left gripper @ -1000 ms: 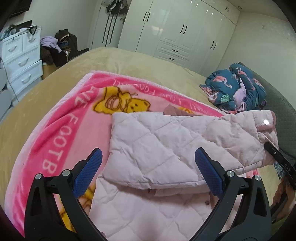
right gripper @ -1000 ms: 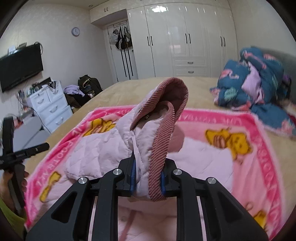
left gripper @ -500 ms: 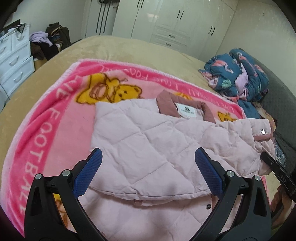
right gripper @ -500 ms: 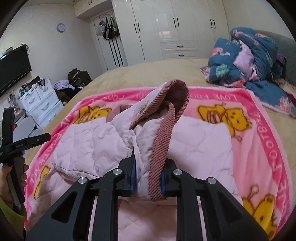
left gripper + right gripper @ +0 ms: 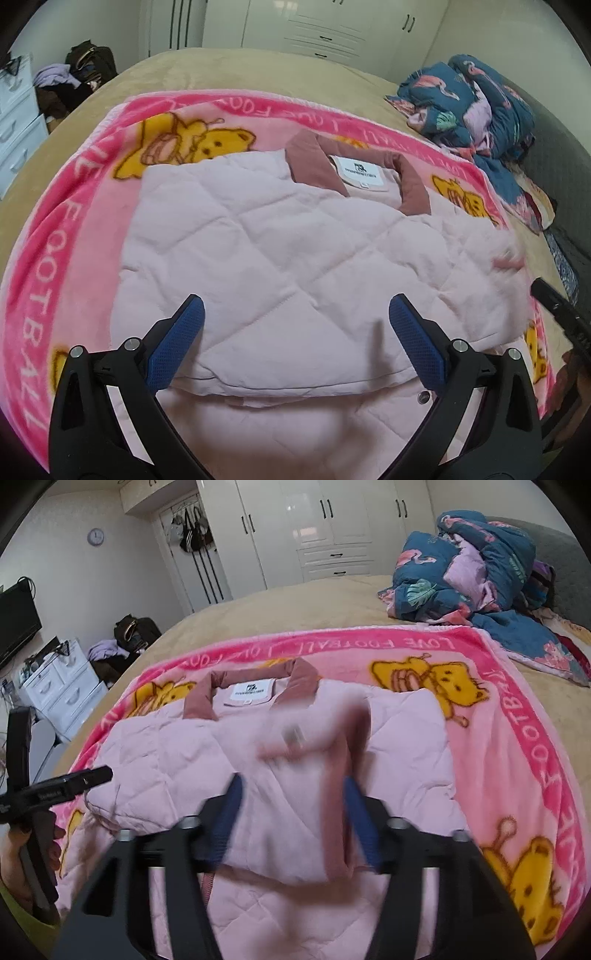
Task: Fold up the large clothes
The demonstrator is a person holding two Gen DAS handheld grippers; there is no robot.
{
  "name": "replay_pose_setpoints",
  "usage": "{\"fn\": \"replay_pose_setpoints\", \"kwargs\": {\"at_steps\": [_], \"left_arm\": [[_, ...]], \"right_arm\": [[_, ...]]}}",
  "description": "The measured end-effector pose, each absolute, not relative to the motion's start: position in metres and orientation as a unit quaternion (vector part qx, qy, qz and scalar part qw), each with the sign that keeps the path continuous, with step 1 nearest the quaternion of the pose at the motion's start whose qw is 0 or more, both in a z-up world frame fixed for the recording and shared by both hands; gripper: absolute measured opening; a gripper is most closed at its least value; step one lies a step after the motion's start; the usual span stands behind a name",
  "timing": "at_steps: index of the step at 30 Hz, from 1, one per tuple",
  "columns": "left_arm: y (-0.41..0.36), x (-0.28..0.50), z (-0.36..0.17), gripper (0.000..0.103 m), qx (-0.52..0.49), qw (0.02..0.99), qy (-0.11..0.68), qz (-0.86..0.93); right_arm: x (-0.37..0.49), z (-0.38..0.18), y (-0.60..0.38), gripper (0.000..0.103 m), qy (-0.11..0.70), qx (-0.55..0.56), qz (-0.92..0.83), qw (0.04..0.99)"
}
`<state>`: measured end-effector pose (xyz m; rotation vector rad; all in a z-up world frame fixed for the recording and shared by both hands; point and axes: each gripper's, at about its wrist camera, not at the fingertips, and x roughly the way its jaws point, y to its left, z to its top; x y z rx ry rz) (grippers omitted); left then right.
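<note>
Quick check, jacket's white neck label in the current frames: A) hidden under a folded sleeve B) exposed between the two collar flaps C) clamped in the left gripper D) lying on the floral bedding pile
B: the white label shows face-up between the dusty-pink collar flaps of the pink quilted jacket; the left gripper is open and nearer the camera, clear of the label.

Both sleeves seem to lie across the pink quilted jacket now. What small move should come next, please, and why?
Probably draw the right tool back clear of the dark pink ribbed cuff. Its jaws have just been opening; the cuff, blurred, lies between them, apparently released onto the pink quilted jacket. The left tool hangs open over the jacket's near fold, holding nothing.
</note>
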<state>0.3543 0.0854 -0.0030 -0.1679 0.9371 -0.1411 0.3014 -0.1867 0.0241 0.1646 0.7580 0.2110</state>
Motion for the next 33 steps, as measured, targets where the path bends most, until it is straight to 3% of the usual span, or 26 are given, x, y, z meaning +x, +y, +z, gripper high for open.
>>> {"fn": "replay_pose_setpoints", "kwargs": {"at_steps": [8,17,27,33], "left_arm": [[0.080,0.360,-0.021,0.094,-0.049,0.877,0.475,-0.056],[0.086,0.364,-0.052,0.095,-0.043,0.864,0.498,-0.062],[0.088,0.365,-0.057,0.095,-0.047,0.867,0.492,-0.066],[0.088,0.366,-0.059,0.095,-0.042,0.868,0.490,-0.066]], "right_arm": [[0.299,0.045,-0.184,0.072,0.340,0.055,0.093,0.934],[0.322,0.042,-0.128,0.083,0.369,0.005,0.142,0.919],[0.377,-0.036,-0.079,0.085,0.481,-0.050,0.131,0.866],[0.378,-0.061,-0.078,0.090,0.470,-0.050,0.121,0.873]]}}
